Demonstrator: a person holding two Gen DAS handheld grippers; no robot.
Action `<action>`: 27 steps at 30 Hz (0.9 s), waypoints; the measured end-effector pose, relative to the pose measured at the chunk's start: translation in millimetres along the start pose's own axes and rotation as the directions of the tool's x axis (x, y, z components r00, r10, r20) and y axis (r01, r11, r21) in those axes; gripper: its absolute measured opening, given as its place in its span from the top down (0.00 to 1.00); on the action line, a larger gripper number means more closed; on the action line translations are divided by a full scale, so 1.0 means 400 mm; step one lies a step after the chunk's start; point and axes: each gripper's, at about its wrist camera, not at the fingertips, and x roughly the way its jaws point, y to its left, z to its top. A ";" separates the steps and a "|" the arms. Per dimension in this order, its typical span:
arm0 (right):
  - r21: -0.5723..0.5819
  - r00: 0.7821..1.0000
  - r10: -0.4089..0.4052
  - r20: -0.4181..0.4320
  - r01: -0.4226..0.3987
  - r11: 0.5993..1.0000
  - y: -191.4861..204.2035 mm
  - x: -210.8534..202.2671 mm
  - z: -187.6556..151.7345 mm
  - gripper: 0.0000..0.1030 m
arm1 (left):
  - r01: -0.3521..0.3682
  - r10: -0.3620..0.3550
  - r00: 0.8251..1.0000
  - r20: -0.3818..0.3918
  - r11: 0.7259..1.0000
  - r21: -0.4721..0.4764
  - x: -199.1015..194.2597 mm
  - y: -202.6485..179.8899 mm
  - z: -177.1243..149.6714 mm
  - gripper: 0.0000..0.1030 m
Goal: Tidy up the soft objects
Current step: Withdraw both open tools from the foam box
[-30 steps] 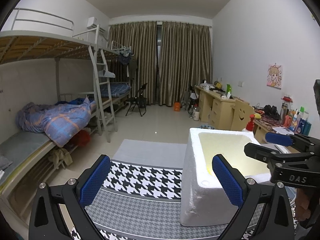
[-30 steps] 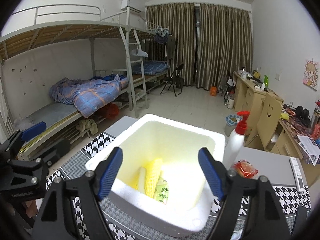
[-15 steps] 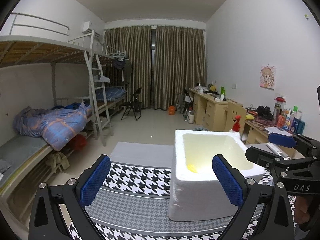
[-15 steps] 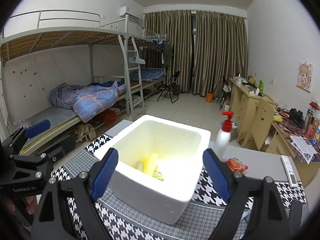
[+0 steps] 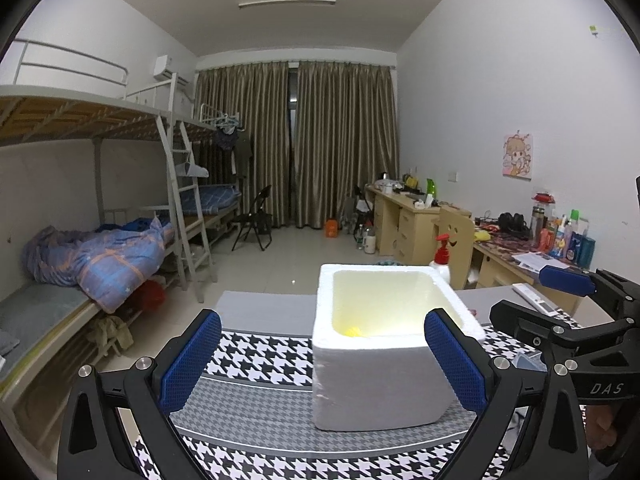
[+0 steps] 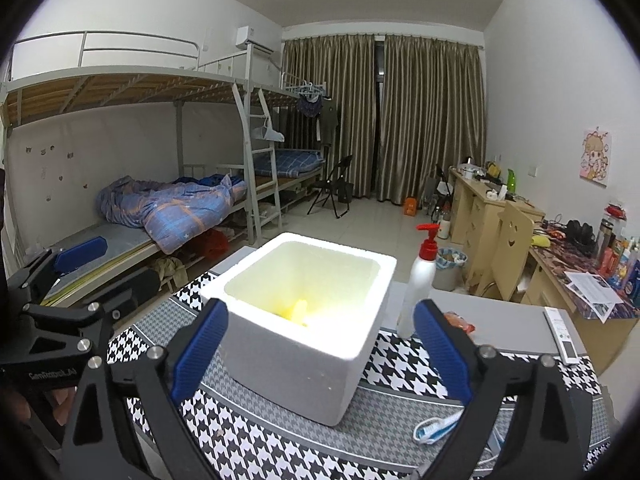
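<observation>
A white foam box (image 5: 384, 356) stands on the houndstooth tablecloth (image 5: 256, 360); it also shows in the right wrist view (image 6: 304, 328). A yellow soft object (image 6: 297, 310) lies inside it, mostly hidden by the box wall, and shows as a yellow patch in the left wrist view (image 5: 352, 331). My left gripper (image 5: 324, 360) is open and empty, held back from the box's near left side. My right gripper (image 6: 320, 356) is open and empty, in front of the box. Each gripper shows at the edge of the other's view.
A white pump bottle with a red top (image 6: 420, 284) stands right of the box, with a red packet (image 6: 460, 320) beside it. A blue-and-white tube (image 6: 436, 426) and a white remote (image 6: 562, 334) lie on the table. A bunk bed (image 6: 160, 208) stands left, desks (image 6: 480, 208) right.
Both grippers have pulled back and away from the foam box, which now looks smaller and farther. Less of the box's contents shows. Both grippers stay open.
</observation>
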 end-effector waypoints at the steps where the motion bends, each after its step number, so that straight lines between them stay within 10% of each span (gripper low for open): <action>1: -0.002 1.000 -0.004 0.003 0.004 1.000 0.000 -0.005 0.000 0.06 | 0.001 -0.001 1.000 0.001 1.000 0.000 -0.002 -0.004 -0.001 0.01; 27: 0.044 0.993 -0.116 0.034 0.115 0.992 -0.075 -0.128 -0.066 0.06 | 0.104 -0.105 0.995 0.001 0.993 0.054 -0.050 -0.116 -0.023 0.01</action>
